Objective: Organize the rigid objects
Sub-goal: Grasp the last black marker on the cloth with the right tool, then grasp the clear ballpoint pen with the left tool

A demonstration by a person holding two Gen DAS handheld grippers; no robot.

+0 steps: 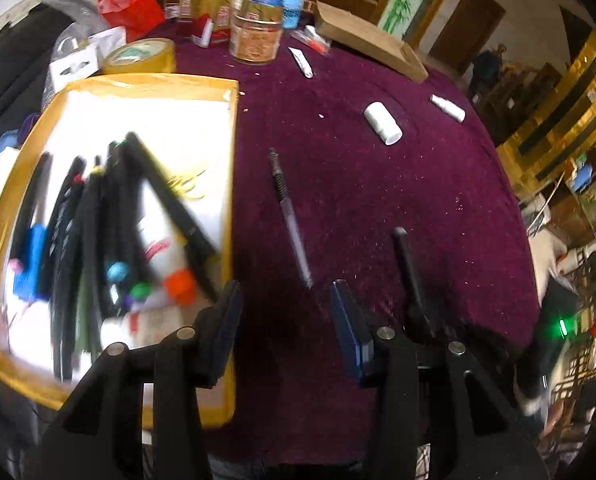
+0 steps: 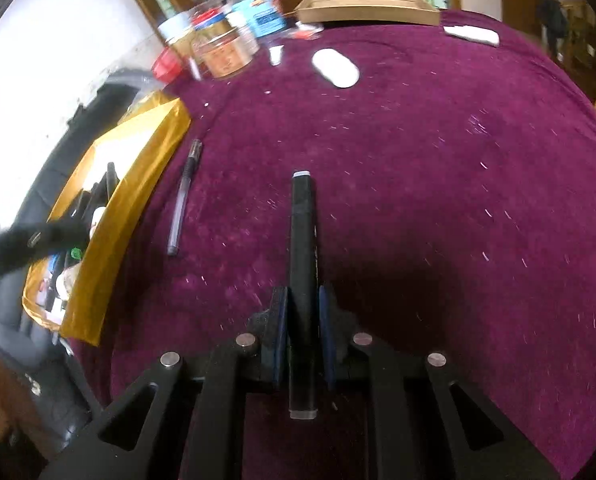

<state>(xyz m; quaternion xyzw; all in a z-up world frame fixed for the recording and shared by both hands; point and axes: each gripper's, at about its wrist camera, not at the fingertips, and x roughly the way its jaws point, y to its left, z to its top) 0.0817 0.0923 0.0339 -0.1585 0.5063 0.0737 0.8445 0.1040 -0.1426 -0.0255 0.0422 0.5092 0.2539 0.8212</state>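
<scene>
A gold-rimmed tray (image 1: 225, 92) at the left holds several black markers (image 1: 97, 232) and small coloured items. My left gripper (image 1: 285, 316) is open and empty, beside the tray's right edge, above the purple cloth. A clear pen (image 1: 289, 212) lies on the cloth just ahead of it. My right gripper (image 2: 302, 320) is shut on a black marker (image 2: 302, 240) that points forward, held over the cloth. The same marker shows at the right in the left wrist view (image 1: 410, 272). The tray (image 2: 117, 216) and clear pen (image 2: 181, 200) lie to the left in the right wrist view.
A white bottle (image 1: 382, 123), a small white tube (image 1: 448, 108) and a white tube (image 1: 302, 62) lie farther back on the cloth. Jars (image 1: 257, 28), a tape roll (image 1: 141, 56), a red bag (image 1: 131, 4) and a cardboard box (image 1: 370, 40) crowd the far edge.
</scene>
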